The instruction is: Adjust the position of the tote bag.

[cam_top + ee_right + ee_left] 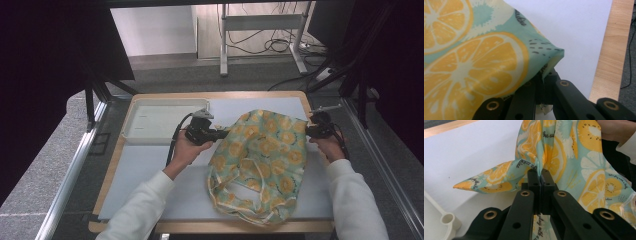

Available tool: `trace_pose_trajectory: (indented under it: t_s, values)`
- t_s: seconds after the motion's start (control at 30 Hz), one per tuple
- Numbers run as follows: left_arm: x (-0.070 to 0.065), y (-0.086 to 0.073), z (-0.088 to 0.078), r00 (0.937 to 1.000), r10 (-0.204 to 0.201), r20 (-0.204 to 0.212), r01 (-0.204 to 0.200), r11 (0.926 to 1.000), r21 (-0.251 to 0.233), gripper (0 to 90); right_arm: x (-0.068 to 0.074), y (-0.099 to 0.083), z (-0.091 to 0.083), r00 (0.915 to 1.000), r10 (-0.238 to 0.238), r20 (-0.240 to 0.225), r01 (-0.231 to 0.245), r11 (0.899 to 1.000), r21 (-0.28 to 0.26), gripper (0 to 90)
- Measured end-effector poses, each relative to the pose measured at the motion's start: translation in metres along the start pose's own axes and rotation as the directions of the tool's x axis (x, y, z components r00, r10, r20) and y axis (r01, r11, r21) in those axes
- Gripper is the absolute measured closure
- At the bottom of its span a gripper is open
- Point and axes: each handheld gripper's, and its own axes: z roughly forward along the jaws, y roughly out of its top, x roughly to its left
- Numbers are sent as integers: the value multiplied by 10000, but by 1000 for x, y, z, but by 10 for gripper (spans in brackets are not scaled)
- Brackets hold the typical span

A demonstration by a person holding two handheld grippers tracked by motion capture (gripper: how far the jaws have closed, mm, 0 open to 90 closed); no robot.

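Forearms apart; each hand-held gripper (223, 133) (308, 131) pinching bag (260, 160).

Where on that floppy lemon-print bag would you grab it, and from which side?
At its two far corners, one from each side. The bag is limp cloth lying flat, so only a thin edge fits between jaws. The left gripper is shut on the left corner and the right gripper on the right corner, each coming in sideways, low over the table.

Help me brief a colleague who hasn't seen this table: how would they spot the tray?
Look at the wooden-edged table with the pale mat. At its far left corner, left of the orange-print cloth, lies the tray. It is the one white, shallow, rigid rectangle there.
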Motion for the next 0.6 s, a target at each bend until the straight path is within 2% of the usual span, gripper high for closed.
trace_pose_trajectory:
  t_s: [0.53, 0.6]
  values:
    - [10, 2, 7, 9993, -214, -322, 215, 9998, 15, 884, 3, -5, -4, 9998, -170, -107, 168, 9997, -201, 885]
    - [11, 2, 7, 9990, -142, -422, 140, 9999, -63, 850, 3, -6, -5, 9998, -175, -52, 174, 9995, -271, 828]
